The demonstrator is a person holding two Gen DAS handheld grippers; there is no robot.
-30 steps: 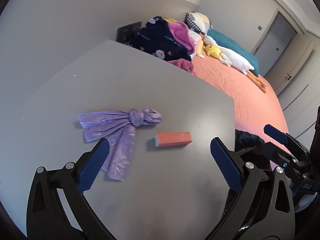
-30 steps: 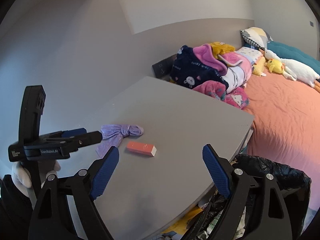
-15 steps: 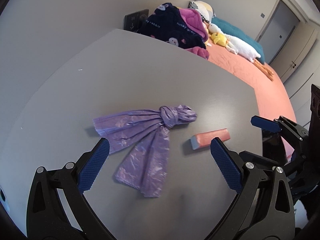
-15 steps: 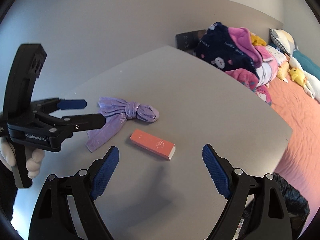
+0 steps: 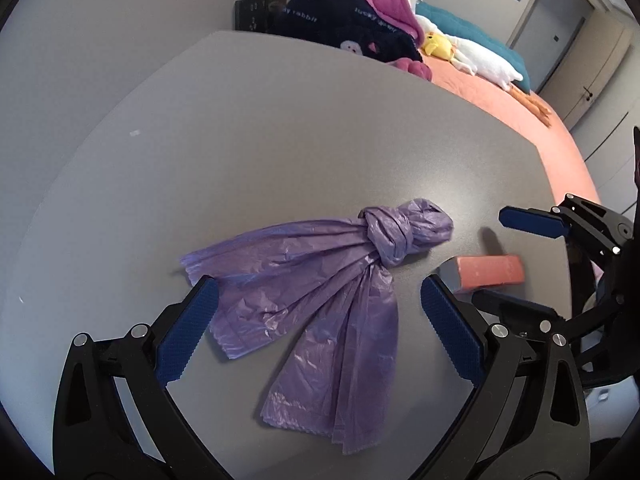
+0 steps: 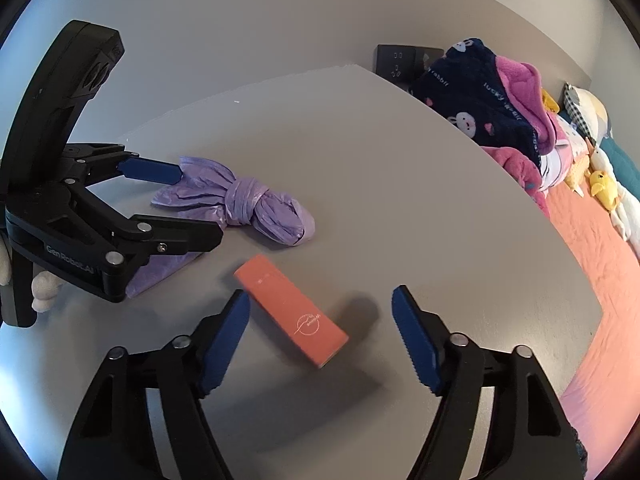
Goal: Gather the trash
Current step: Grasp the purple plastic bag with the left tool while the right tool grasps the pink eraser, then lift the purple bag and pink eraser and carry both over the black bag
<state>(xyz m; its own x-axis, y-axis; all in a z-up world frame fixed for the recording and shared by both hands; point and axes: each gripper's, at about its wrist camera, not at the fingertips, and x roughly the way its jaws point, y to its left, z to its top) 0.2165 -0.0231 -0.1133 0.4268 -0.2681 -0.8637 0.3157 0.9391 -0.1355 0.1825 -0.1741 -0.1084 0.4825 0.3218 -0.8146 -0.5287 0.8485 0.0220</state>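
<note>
purple bag point(image 5: 320, 280) mid-counter: limp, light, take the knot | orange box point(image 6: 290, 310): stiff, light, pinch long sides | left tool point(image 5: 320, 328), right tool point(image 6: 320, 332): both wide, empty

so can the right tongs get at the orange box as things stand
Probably yes. The right tongs are open with the orange box lying between their fingers on the table, nothing over it. The purple bag and left tongs sit off to the side.

A home bedroom; a bed point(image 5: 500, 92) with plush toys point(image 5: 472, 56) beside a grey table point(image 5: 280, 140)
</note>
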